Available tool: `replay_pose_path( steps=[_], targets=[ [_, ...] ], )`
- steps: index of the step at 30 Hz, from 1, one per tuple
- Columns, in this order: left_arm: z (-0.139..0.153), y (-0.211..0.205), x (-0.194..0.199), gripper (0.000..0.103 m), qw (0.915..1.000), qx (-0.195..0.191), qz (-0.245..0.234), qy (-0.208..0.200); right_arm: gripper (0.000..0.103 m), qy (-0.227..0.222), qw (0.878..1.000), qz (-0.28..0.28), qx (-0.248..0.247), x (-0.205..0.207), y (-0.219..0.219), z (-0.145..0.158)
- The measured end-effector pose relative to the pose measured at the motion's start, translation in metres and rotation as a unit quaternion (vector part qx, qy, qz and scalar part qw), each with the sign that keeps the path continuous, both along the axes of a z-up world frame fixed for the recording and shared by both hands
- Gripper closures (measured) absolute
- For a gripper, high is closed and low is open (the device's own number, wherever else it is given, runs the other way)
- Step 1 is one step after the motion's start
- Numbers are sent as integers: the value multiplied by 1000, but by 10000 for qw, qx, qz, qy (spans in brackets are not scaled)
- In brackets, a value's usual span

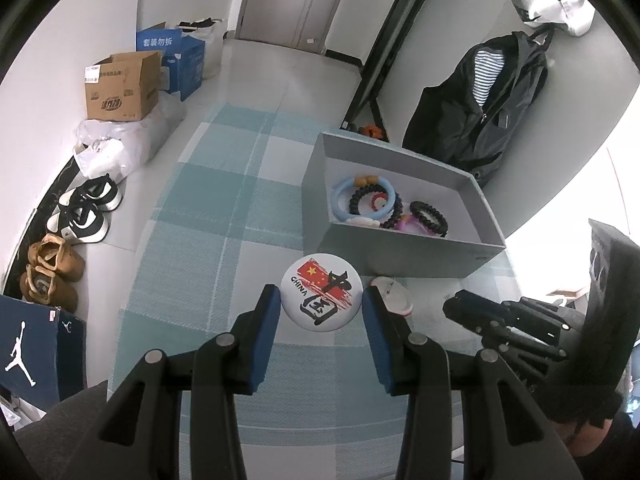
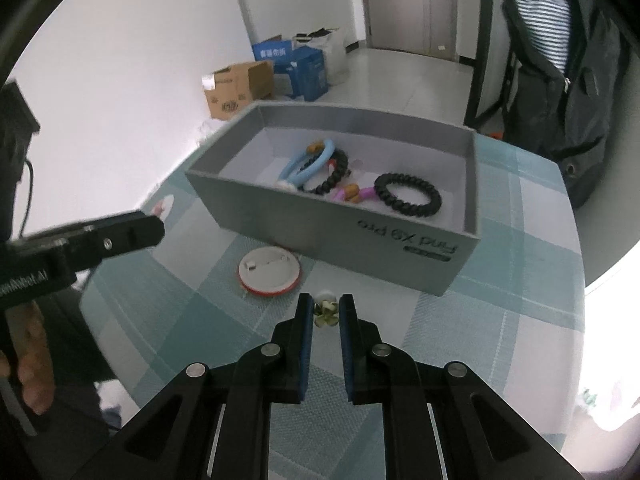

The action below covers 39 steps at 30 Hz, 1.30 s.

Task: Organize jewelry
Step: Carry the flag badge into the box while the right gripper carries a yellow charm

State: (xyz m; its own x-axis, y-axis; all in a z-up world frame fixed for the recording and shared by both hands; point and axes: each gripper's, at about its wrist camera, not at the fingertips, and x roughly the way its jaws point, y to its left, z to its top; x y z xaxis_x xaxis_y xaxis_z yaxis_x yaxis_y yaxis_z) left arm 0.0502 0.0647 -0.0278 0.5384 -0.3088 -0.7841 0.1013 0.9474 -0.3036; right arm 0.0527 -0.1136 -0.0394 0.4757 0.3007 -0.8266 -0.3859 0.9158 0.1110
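Note:
My left gripper (image 1: 322,300) is shut on a round white badge (image 1: 322,294) printed with a red flag and "CHINA"; its blue pads press on the badge's two sides. My right gripper (image 2: 325,304) is shut on a small gold and white ornament (image 2: 325,312) just above the checked cloth. A second badge (image 2: 270,274) lies face down, red-rimmed, in front of the grey box (image 2: 340,228). Inside the box are a light blue bangle (image 2: 310,162), a black bead bracelet (image 2: 334,180), a black coil band (image 2: 408,196) and a pink piece. The box stands just beyond both grippers.
A blue and white checked cloth (image 1: 224,208) covers the table. On the floor to the left are shoes (image 1: 84,212) and cardboard boxes (image 1: 122,86). A black jacket (image 1: 480,108) hangs at the right. A hand (image 2: 30,376) holds the left gripper's handle.

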Motion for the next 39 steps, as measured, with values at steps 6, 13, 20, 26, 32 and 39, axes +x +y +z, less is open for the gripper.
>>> replay_pose_path(
  steps=[6, 13, 20, 26, 32, 39],
  targets=[
    [10, -8, 4, 66, 10000, -49, -22, -58, 91, -137, 9988, -110, 450, -2, -12, 20],
    [23, -22, 13, 66, 9997, -21, -192, -161, 91, -296, 9959, -178, 834, 4, -23, 42],
    [24, -33, 40, 66, 9991, -105, -402, -116, 91, -386, 9945, -216, 946, 27, -33, 57],
    [23, -47, 55, 66, 9977, -121, -660, -32, 91, -336, 9919, -257, 1194, 45, -39, 61],
    [16, -51, 71, 66, 9970, -181, -746, 90, 91, -235, 9899, -224, 1383, 64, -40, 66],
    [9, -53, 82, 66, 9964, -314, -770, 163, 91, -63, 9885, -249, 1492, 80, -37, 54]
  ],
)
